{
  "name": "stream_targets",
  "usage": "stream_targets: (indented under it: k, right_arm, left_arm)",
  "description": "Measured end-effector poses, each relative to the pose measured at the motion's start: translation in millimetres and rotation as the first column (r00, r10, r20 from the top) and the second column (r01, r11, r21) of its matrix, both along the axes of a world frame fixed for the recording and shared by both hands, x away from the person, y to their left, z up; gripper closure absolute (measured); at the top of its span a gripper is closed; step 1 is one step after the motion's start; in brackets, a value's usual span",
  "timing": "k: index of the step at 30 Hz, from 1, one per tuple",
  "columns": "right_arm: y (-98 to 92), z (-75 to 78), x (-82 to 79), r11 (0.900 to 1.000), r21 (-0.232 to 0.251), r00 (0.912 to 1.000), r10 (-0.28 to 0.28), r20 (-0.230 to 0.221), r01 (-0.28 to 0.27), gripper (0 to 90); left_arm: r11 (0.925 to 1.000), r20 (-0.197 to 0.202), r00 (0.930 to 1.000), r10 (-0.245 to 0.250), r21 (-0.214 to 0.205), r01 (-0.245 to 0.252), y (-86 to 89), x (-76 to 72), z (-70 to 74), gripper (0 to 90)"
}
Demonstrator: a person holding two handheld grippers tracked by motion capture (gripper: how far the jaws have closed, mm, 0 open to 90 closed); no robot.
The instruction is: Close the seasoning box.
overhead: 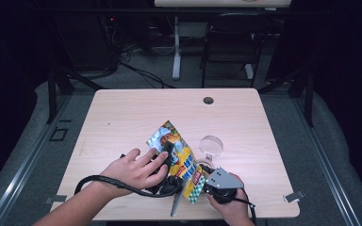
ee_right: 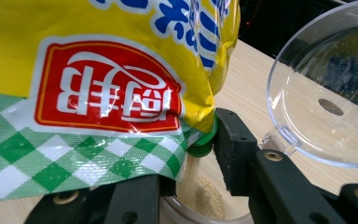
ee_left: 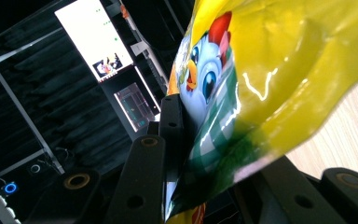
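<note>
A yellow seasoning bag with a cartoon chicken and a green check band hangs tilted over the table, its printed end low. My left gripper is shut on the bag; in the left gripper view the bag sits pinched between the black jaws of that gripper. My right gripper is shut on a clear jar with pale powder at its bottom. The bag's green spout hangs just over the jar's mouth, between the jaws of the right gripper. The bag hides most of the jar.
A clear round lid lies on the wooden table just beyond the jar, also the lid at the right. A grey pointed object lies by the front edge. A cable hole is at the far side.
</note>
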State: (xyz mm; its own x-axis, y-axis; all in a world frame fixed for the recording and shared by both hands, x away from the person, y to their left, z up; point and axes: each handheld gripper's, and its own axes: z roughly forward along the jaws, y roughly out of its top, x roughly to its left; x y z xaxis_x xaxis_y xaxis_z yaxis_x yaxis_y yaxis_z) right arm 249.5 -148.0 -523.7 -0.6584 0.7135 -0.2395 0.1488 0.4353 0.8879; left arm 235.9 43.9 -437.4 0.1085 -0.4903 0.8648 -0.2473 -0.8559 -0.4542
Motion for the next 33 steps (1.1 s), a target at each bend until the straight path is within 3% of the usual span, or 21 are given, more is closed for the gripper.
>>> stream_targets:
  k: [23, 33]
  right_arm:
    - [-1.4, 1.0, -0.1, 0.9999, 0.011, 1.0, 0.002, 0.002, -0.002, 70.7]
    - [-1.4, 1.2, -0.7, 1.0, 0.01, 1.0, 0.002, 0.0, -0.002, 70.7]
  left_arm:
    - [0.9998, 0.001, 0.9998, -0.018, -0.006, 0.018, -1.8, -0.2, 2.2, 78.8]
    - [0.9999, 0.009, 0.9999, -0.013, 0.01, 0.013, -2.0, -1.1, 3.1, 78.8]
